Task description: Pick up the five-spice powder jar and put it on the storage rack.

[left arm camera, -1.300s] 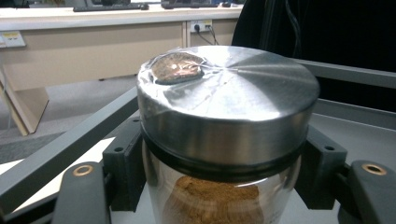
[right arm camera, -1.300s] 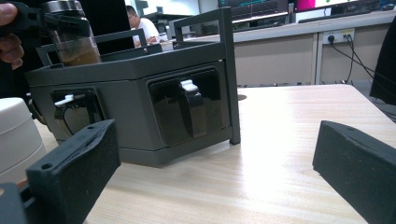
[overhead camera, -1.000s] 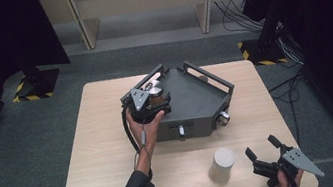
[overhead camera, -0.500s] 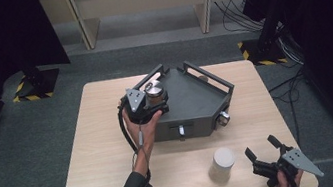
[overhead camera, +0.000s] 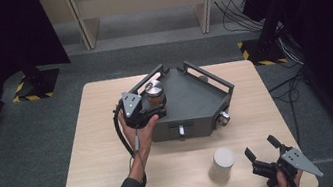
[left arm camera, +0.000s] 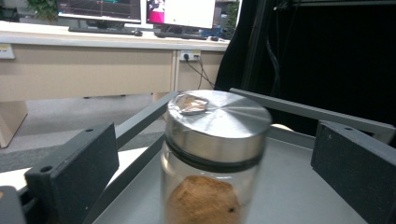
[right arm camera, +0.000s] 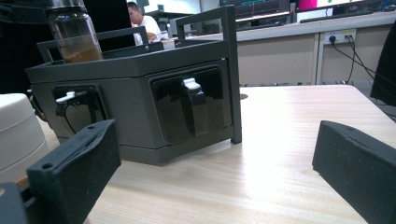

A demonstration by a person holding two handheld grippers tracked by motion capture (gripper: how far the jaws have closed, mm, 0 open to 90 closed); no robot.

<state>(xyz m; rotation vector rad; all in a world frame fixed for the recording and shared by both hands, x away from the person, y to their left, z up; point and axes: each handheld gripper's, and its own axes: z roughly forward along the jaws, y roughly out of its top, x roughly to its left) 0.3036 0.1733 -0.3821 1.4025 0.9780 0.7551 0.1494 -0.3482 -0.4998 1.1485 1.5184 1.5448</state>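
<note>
A glass jar (overhead camera: 155, 91) with a steel lid and brown contents stands on the left corner of a dark grey railed box (overhead camera: 196, 100). My left gripper (overhead camera: 152, 108) is open just in front of it. In the left gripper view the jar (left arm camera: 214, 154) sits between the two pads (left arm camera: 74, 172) with a gap on each side. My right gripper (overhead camera: 260, 146) rests open near the table's front right corner, with nothing between its pads (right arm camera: 74, 163). It faces the box front (right arm camera: 140, 98), with the jar (right arm camera: 74, 32) on top at the left.
A white lidded container (overhead camera: 222, 164) stands on the wooden table (overhead camera: 99, 160) just left of my right gripper. The box front carries two recessed latches (right arm camera: 194, 107) and a metal knob (overhead camera: 223, 118) at its right corner. Cables lie on the floor beyond.
My left gripper has drawn back a little toward the person, away from the jar, which stays on the box. The right gripper has not moved.
</note>
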